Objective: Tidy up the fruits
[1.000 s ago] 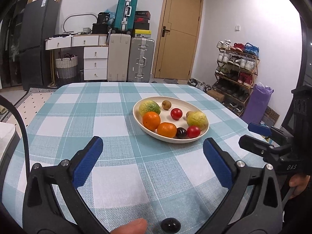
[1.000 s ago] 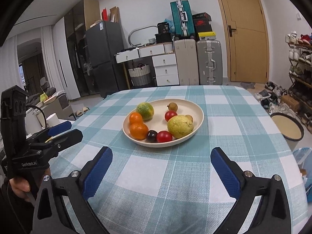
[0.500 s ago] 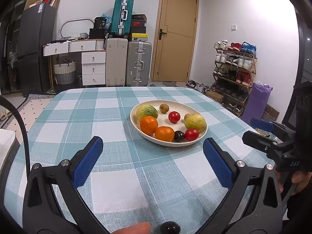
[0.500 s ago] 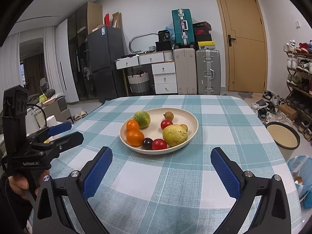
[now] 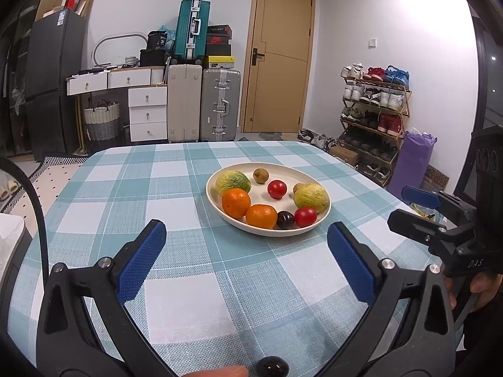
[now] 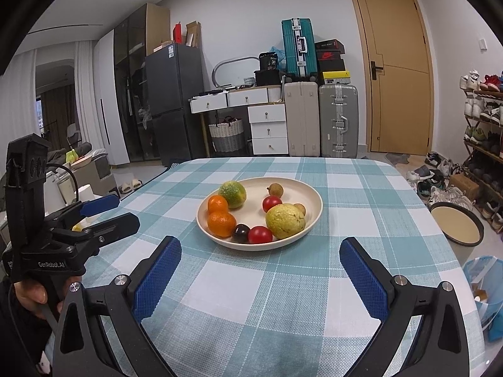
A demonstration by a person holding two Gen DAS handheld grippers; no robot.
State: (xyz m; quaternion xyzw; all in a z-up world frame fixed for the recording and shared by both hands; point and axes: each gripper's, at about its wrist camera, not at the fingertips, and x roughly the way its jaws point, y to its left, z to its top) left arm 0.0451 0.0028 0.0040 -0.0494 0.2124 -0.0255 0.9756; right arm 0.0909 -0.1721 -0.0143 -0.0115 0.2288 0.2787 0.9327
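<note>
Fruits sit piled in the plate (image 6: pixel 314 216) mid-worktop (image 6: pixel 361 188). Yellow guava (image 6: pixel 285 221) looks heaviest, so I'd grab it across the middle. Oranges (image 6: pixel 221 223) are firm but roll easily. Tomatoes (image 6: pixel 260 234) are probably slick, so pinch gently. Left gripper (image 5: pixel 248 257) and right gripper (image 6: pixel 259 275) both hover short of it, fingers spread wide, empty.

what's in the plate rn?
In the plate: two oranges, a green citrus, a yellow-green fruit, two red fruits, a dark plum, two small brown fruits. One brown fruit sits partly hidden behind the yellow-green one.
</note>
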